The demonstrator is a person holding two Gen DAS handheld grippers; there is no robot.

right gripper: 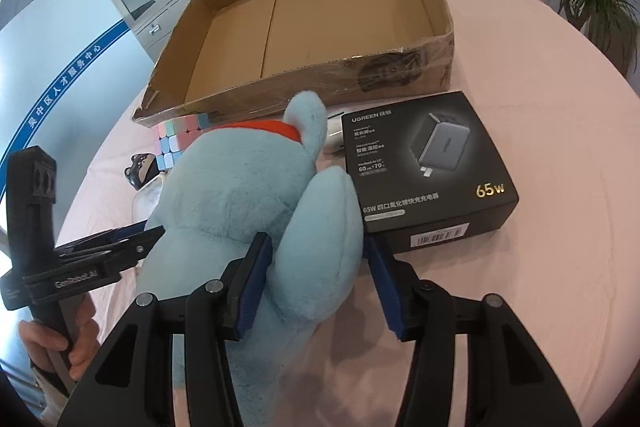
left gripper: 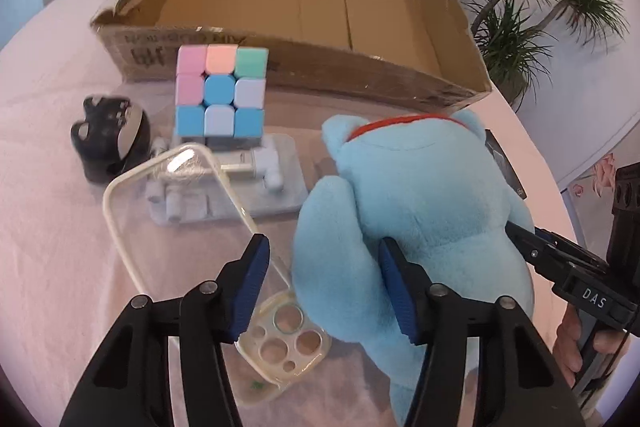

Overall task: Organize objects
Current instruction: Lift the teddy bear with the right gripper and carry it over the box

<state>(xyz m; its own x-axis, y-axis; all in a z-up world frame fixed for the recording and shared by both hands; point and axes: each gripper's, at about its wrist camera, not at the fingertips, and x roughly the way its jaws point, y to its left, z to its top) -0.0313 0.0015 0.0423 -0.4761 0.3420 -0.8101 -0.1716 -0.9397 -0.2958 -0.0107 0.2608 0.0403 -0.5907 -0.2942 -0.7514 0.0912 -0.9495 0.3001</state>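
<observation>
- On the pink-covered counter (right gripper: 540,107), a blue plush toy (left gripper: 424,211) lies between both tools, red collar toward the cardboard box (left gripper: 304,7).
- Left hand-held gripper (left gripper: 324,287): jaws apart. Right pad touches the plush's side; left pad sits over the edge of a clear phone case (left gripper: 192,251). Only part of a plush limb lies between the pads; grip not confirmed.
- Right hand-held gripper (right gripper: 320,283): jaws straddle a rounded plush limb, both blue pads against the fur. Whether it is truly clamped, cannot tell.
- Cardboard box open-topped, inside bare, standing at the far side of the counter.
- Pastel puzzle cube (left gripper: 221,91) just in front of the box wall, resting on a pale flat holder (left gripper: 256,195) with small white parts.
- Small black figurine (left gripper: 110,139) left of the cube.
- Phone case lies flat, camera cut-outs near the left tool, its far end overlapping the holder.
- Black charger box (right gripper: 428,171) lies flat, right of the plush, touching it.
- A person's hand (right gripper: 76,343) grips the left tool's handle.
</observation>
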